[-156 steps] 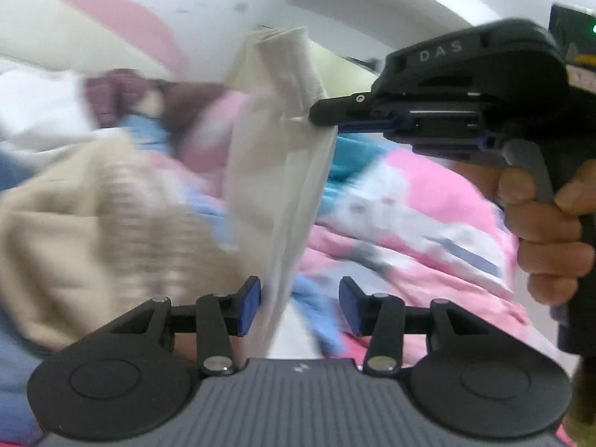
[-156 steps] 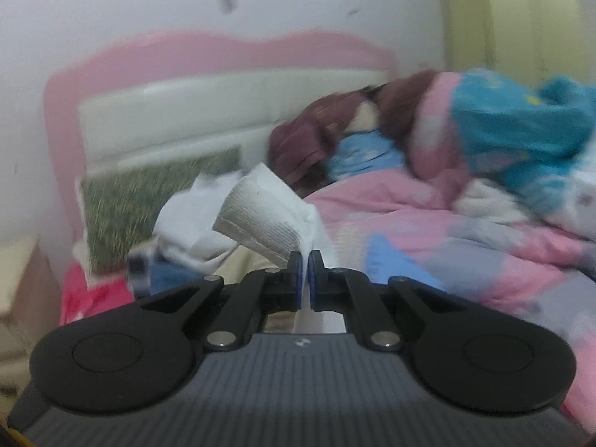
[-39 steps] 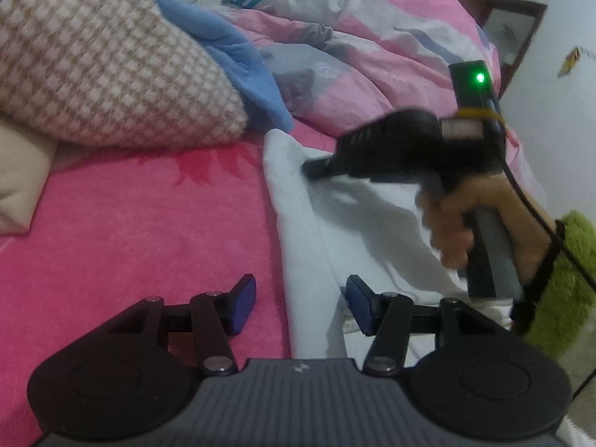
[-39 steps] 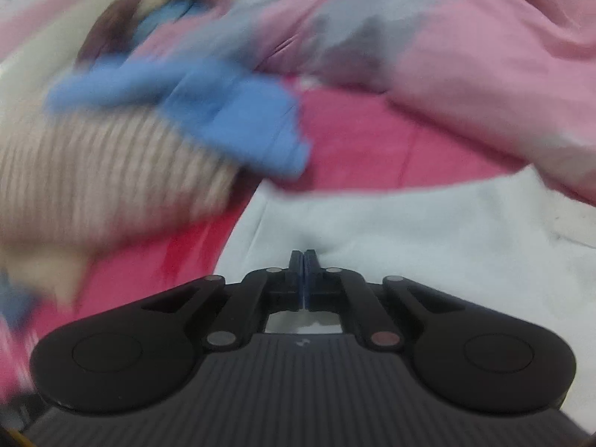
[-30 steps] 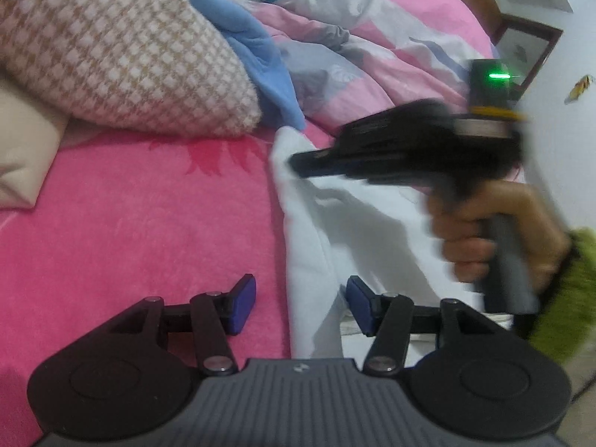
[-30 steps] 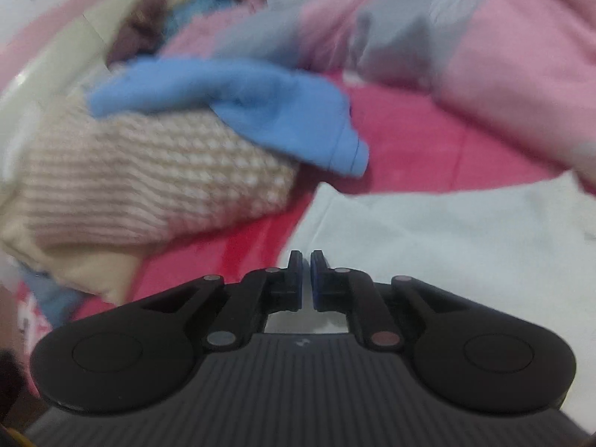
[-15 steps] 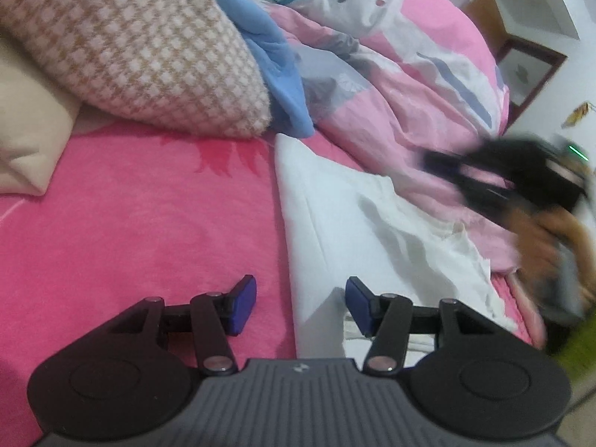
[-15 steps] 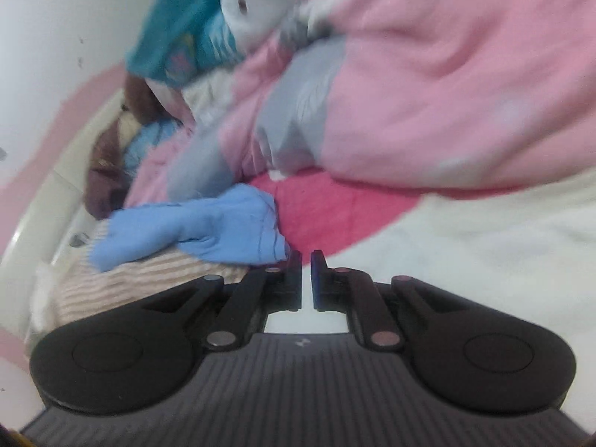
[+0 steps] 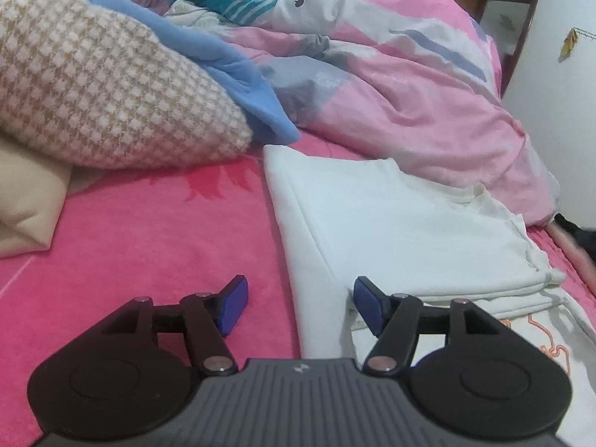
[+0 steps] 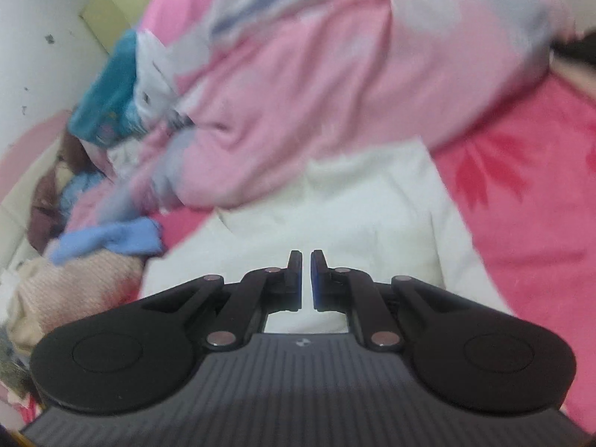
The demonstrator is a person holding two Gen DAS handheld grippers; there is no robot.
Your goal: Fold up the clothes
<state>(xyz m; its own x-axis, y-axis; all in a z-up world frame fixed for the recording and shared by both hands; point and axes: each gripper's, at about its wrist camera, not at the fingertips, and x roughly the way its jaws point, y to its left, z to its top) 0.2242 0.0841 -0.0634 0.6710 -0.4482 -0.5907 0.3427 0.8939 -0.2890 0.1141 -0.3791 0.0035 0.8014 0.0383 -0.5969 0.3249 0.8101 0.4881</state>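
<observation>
A folded white garment (image 9: 391, 223) lies flat on the pink bedsheet (image 9: 149, 231), centre-right of the left wrist view. The left gripper (image 9: 300, 303) is spread wide over its near edge. The right gripper (image 10: 305, 279), nearly closed with a thin gap, holds nothing above it.

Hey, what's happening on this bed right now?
A person is folding clothes with a handheld tool in each hand. A white garment lies partly folded on the pink bedspread, and neither tool grips it. The left tool is open over the garment's near edge. The right tool is nearly closed and empty above the cloth.
</observation>
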